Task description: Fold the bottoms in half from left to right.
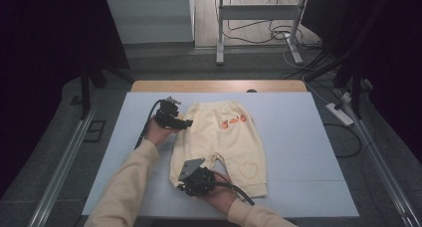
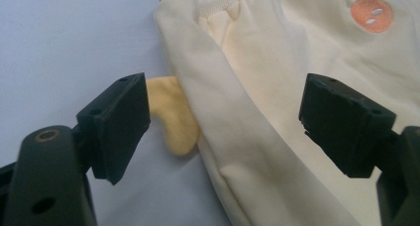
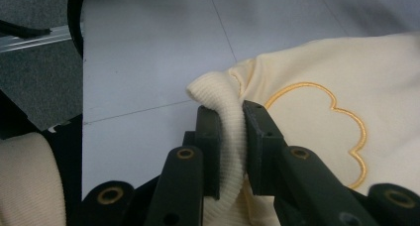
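A: What do you get from the high view?

B: Your pale yellow trousers lie flat on the white worktop, waistband far, legs near. Your left tool sits at the garment's far-left edge, just beside the waistband. Your right tool is down at the near-left leg hem. The orange motifs sit near the waist, and a heart outline shows on the right leg.

A: And your left gripper view?

B: Your left tool is spread wide. The side seam of the trousers runs between the jaws, but neither jaw touches the cloth. A deeper yellow tab pokes out from under the edge, just beside the left jaw. An orange motif shows at the upper right.

A: The right gripper view?

B: Your right tool is pinching the ribbed cuff of the leg; the jaws press it from both sides, and the rib bulges above them. A scalloped embroidered outline lies just right of the grip, and the worktop stretches beyond.
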A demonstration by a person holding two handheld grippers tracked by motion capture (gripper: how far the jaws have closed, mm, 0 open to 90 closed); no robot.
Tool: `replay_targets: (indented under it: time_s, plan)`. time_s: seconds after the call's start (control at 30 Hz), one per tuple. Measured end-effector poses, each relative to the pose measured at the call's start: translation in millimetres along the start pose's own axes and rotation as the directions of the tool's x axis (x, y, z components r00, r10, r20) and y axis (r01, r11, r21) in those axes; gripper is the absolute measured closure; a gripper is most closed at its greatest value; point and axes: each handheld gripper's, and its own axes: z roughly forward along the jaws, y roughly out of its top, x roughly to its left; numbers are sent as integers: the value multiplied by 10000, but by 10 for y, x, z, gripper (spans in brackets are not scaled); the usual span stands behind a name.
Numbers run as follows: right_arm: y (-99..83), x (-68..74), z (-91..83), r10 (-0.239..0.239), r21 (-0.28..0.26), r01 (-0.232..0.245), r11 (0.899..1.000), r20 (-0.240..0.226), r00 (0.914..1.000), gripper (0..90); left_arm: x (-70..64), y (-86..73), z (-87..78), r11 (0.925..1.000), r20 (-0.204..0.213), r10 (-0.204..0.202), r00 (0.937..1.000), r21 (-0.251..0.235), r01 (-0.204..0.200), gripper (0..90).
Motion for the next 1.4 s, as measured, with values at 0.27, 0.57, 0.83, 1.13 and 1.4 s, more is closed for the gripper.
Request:
replay_targets:
  time_s: [0.27,0.57,0.83,1.13,1.4]
  plan:
    - [-2,-1,0,23,-1,-23,10000,-27,10000,777,66,-32,100,9994,-52,-219,9997,263,220,214]
    - [-3,-5,-10,43,-36,-44,10000,-35,10000,778,80,-39,210,9985,17,-312,9995,446,310,237]
    - [-6,-2,-13,87,9,-87,10000,-14,10000,777,107,-70,273,9969,267,-377,9989,699,358,355]
    - [-14,-6,-8,138,0,-138,9999,-90,9999,777,122,-81,278,9962,833,-488,9953,762,424,634]
    - [-14,-5,-18,41,119,-41,9999,-25,10000,778,88,-67,264,9964,1000,-337,9944,811,256,801]
